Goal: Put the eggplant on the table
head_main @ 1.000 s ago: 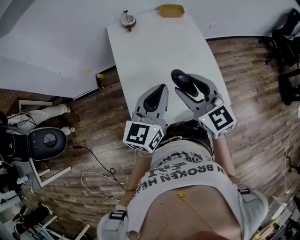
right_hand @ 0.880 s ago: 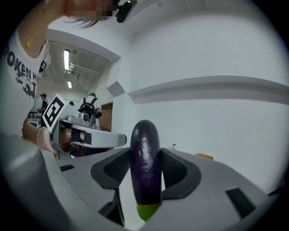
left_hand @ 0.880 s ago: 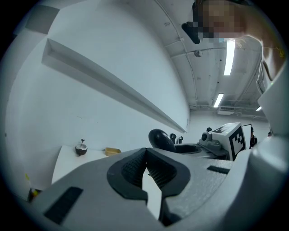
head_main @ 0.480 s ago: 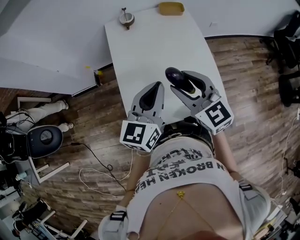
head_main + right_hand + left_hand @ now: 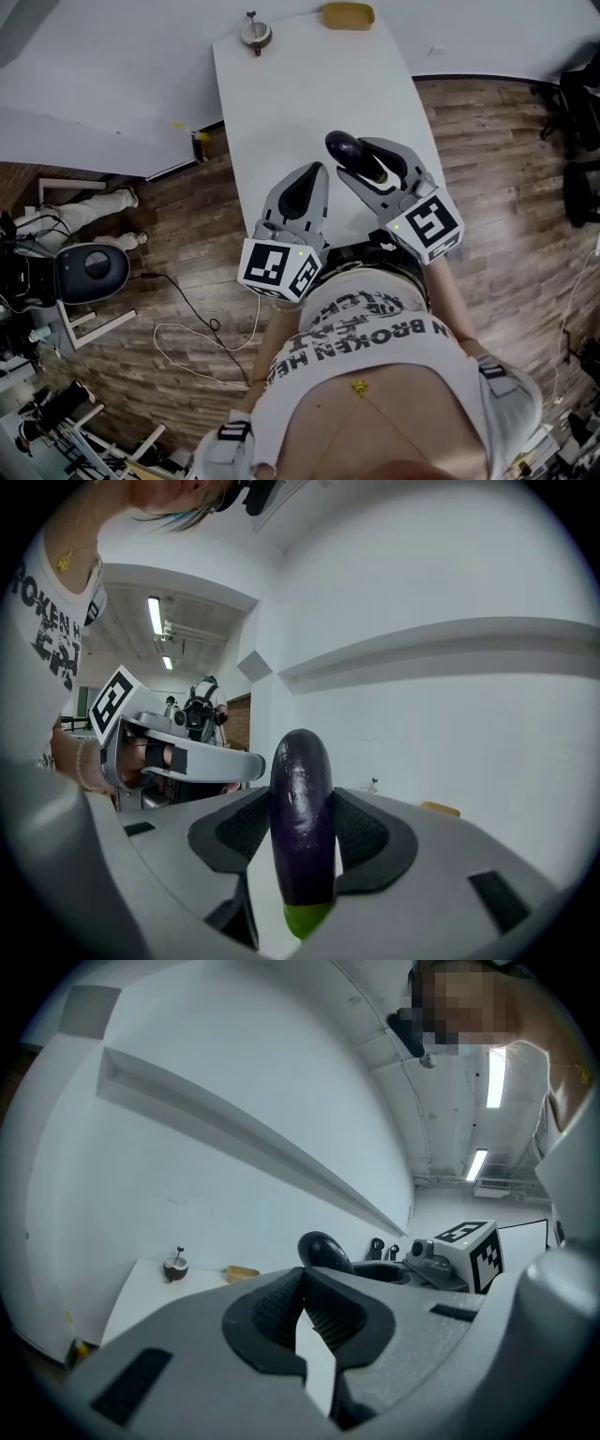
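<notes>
Left tool point(image 5: 302, 1277) closed empty, right tool point(image 5: 302, 803) clamped on eggplant point(image 5: 301, 841).

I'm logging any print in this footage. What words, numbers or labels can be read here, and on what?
"BROKEN HE": on the person's shirt, upside down in the head view, both ends cut off.
A second line above it on the shirt: too creased to read.
The marker cubes: black-and-white square patterns only, no words.
Nothing else shows readable text.

Right gripper point(image 5: 368, 160) clamps dark eggplant point(image 5: 343, 148) over white table point(image 5: 300, 94). Left gripper point(image 5: 312, 178) just beside, jaws together. Round bowl point(image 5: 254, 34) and yellow dish point(image 5: 348, 15) at far end.
</notes>
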Demonstrator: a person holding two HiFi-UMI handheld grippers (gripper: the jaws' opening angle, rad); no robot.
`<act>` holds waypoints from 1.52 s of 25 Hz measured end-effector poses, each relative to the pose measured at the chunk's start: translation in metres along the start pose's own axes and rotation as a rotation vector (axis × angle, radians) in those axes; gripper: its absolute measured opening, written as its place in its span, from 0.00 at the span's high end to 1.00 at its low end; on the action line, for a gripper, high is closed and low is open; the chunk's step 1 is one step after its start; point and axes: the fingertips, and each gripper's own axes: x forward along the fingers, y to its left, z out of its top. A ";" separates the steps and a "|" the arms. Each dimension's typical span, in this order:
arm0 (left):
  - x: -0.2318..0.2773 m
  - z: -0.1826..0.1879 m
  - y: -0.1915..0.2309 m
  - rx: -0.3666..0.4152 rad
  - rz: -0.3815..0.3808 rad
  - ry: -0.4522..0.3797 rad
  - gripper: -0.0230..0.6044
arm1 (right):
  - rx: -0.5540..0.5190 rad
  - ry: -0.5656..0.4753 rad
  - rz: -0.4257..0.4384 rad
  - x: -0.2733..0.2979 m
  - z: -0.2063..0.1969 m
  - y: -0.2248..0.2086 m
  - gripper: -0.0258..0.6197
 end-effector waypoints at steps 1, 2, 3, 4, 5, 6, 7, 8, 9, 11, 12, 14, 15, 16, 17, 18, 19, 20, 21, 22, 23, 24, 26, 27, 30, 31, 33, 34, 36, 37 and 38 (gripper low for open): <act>0.001 0.000 -0.001 0.002 0.000 0.002 0.97 | 0.003 -0.002 0.003 0.000 0.000 -0.001 0.64; 0.002 -0.001 -0.002 0.004 0.002 0.003 0.97 | 0.004 -0.003 0.006 0.000 -0.001 -0.001 0.64; 0.003 -0.001 -0.002 0.005 0.005 0.004 0.97 | 0.005 -0.003 0.008 0.000 -0.002 -0.002 0.64; 0.003 -0.002 -0.002 0.005 0.009 0.004 0.97 | 0.006 -0.001 0.010 0.000 -0.003 -0.002 0.64; 0.003 -0.002 -0.002 0.004 0.013 0.004 0.97 | 0.006 0.002 0.010 0.000 -0.004 -0.002 0.64; 0.002 -0.002 -0.002 0.003 0.016 0.005 0.97 | 0.006 0.003 0.012 0.000 -0.005 -0.002 0.64; 0.002 -0.003 -0.002 0.003 0.019 0.007 0.97 | 0.006 0.005 0.013 0.001 -0.005 -0.002 0.64; 0.002 -0.003 -0.002 0.004 0.022 0.009 0.97 | 0.006 0.007 0.014 0.001 -0.006 -0.003 0.64; 0.002 -0.004 -0.002 0.005 0.026 0.011 0.97 | 0.004 0.009 0.015 0.001 -0.006 -0.003 0.64; 0.001 -0.004 -0.001 0.005 0.033 0.013 0.97 | 0.001 0.015 0.019 0.001 -0.007 -0.003 0.64; 0.000 -0.005 -0.001 0.005 0.038 0.014 0.97 | 0.000 0.016 0.022 0.001 -0.008 -0.003 0.64; -0.001 -0.006 -0.001 0.003 0.046 0.014 0.97 | -0.002 0.019 0.026 0.001 -0.008 -0.003 0.64; -0.002 -0.006 -0.002 0.002 0.048 0.015 0.97 | -0.003 0.019 0.027 0.001 -0.008 -0.002 0.64; -0.003 -0.006 -0.002 0.002 0.049 0.015 0.97 | -0.004 0.021 0.028 0.001 -0.009 -0.002 0.64; -0.003 -0.007 -0.002 0.002 0.049 0.016 0.97 | -0.005 0.024 0.028 0.001 -0.009 -0.003 0.64; -0.004 -0.007 -0.003 0.001 0.050 0.016 0.97 | -0.007 0.027 0.029 0.001 -0.010 -0.003 0.64; -0.005 -0.007 -0.003 0.001 0.052 0.017 0.97 | -0.009 0.031 0.029 0.001 -0.011 -0.003 0.64; -0.005 -0.007 -0.004 0.001 0.053 0.017 0.97 | -0.011 0.037 0.028 0.001 -0.012 -0.003 0.64; -0.006 -0.008 -0.004 0.000 0.054 0.017 0.97 | -0.016 0.042 0.028 0.001 -0.013 -0.003 0.64; -0.006 -0.008 -0.004 -0.001 0.056 0.018 0.97 | -0.023 0.049 0.028 0.002 -0.014 -0.003 0.64; -0.007 -0.009 -0.004 -0.001 0.057 0.019 0.97 | -0.031 0.055 0.027 0.002 -0.016 -0.004 0.64; -0.008 -0.009 -0.004 -0.002 0.059 0.021 0.97 | -0.038 0.062 0.026 0.003 -0.017 -0.004 0.64; -0.009 -0.010 -0.004 -0.004 0.063 0.023 0.97 | -0.053 0.076 0.024 0.004 -0.021 -0.005 0.64; -0.009 -0.011 -0.004 -0.005 0.066 0.024 0.97 | -0.061 0.084 0.024 0.005 -0.023 -0.005 0.64; -0.011 -0.012 -0.003 -0.005 0.075 0.027 0.97 | -0.081 0.111 0.026 0.007 -0.031 -0.006 0.64; -0.012 -0.012 -0.003 -0.005 0.078 0.028 0.97 | -0.086 0.119 0.028 0.007 -0.033 -0.007 0.64; -0.013 -0.013 -0.003 -0.008 0.085 0.029 0.97 | -0.092 0.134 0.031 0.009 -0.039 -0.007 0.64; -0.014 -0.013 -0.003 -0.009 0.088 0.030 0.97 | -0.093 0.141 0.033 0.010 -0.042 -0.008 0.64; -0.014 -0.015 -0.003 -0.011 0.094 0.032 0.97 | -0.091 0.156 0.038 0.012 -0.050 -0.010 0.64; -0.014 -0.016 -0.002 -0.012 0.097 0.034 0.97 | -0.090 0.164 0.040 0.014 -0.054 -0.010 0.64; -0.015 -0.017 -0.001 -0.012 0.102 0.036 0.97 | -0.090 0.173 0.043 0.015 -0.058 -0.010 0.64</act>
